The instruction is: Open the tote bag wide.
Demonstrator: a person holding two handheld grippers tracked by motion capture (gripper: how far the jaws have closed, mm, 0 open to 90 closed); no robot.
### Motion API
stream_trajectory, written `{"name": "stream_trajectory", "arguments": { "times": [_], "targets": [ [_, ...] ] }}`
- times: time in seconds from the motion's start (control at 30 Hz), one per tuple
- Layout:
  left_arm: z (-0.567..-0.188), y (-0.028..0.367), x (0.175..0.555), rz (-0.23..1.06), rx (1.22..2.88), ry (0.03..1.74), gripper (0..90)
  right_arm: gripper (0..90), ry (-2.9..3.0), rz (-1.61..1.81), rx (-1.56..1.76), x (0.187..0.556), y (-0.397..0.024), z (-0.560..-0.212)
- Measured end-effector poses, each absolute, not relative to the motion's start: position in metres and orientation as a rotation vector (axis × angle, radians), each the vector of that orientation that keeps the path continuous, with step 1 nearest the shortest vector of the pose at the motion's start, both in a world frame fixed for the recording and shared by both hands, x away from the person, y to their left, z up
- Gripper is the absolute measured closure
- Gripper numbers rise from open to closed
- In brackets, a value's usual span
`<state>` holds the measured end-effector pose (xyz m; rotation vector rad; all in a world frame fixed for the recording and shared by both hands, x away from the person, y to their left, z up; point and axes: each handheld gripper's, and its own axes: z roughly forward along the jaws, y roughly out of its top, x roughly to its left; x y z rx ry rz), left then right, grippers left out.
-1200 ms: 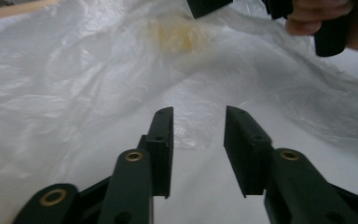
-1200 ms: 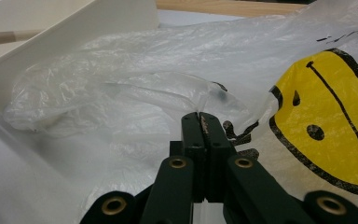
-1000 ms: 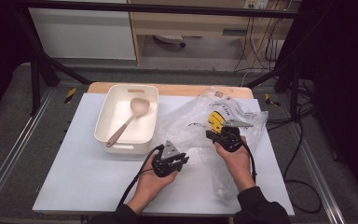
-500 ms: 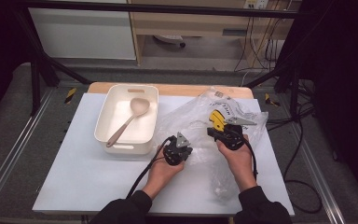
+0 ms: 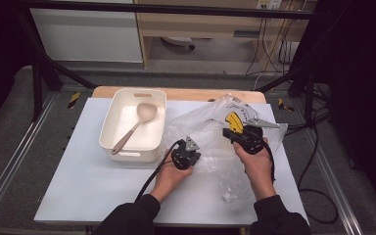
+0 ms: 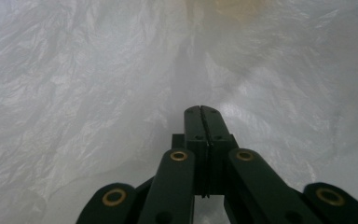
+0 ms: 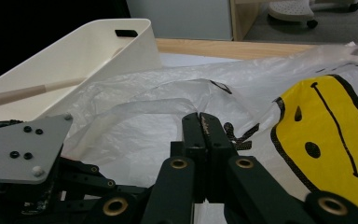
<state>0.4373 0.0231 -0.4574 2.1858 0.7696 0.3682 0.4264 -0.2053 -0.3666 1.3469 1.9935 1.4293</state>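
Observation:
A crumpled clear plastic bag [image 5: 210, 122] with a yellow smiley print [image 5: 234, 121] lies on the white table, right of centre. My left gripper [image 5: 192, 152] is at the bag's left edge. Its jaws [image 6: 201, 109] are shut, and a crease in the film [image 6: 74, 93] runs up from their tips. My right gripper [image 5: 242, 134] sits just below the smiley. In its own view the jaws [image 7: 200, 116] are shut on the bag [image 7: 135, 126], beside the print [image 7: 326, 140]. The left gripper's grey plate [image 7: 21, 149] shows close by.
A white bin [image 5: 108, 128] stands left of the bag with a wooden spoon [image 5: 134, 126] lying in it. In the right gripper view the bin [image 7: 98, 46] and the spoon handle [image 7: 23, 92] are near. Cables hang off the table's right side.
My left gripper has moved right, up to the bag and nearer the right gripper. The right gripper has risen slightly, still at the smiley print.

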Motion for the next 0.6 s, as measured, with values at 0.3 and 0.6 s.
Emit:
{"name": "stream_trajectory", "arguments": {
  "times": [0.3, 0.6],
  "targets": [
    [-0.457, 0.024, 0.442, 0.350, 2.193, 0.757, 90.0, 90.0, 1.962, 1.450, 1.339, 0.427, -0.208, -0.354],
    [-0.457, 0.024, 0.443, 0.354, 2.194, 0.753, 90.0, 90.0, 1.910, 1.510, 1.321, 0.427, -0.210, -0.332]
  ]
}}
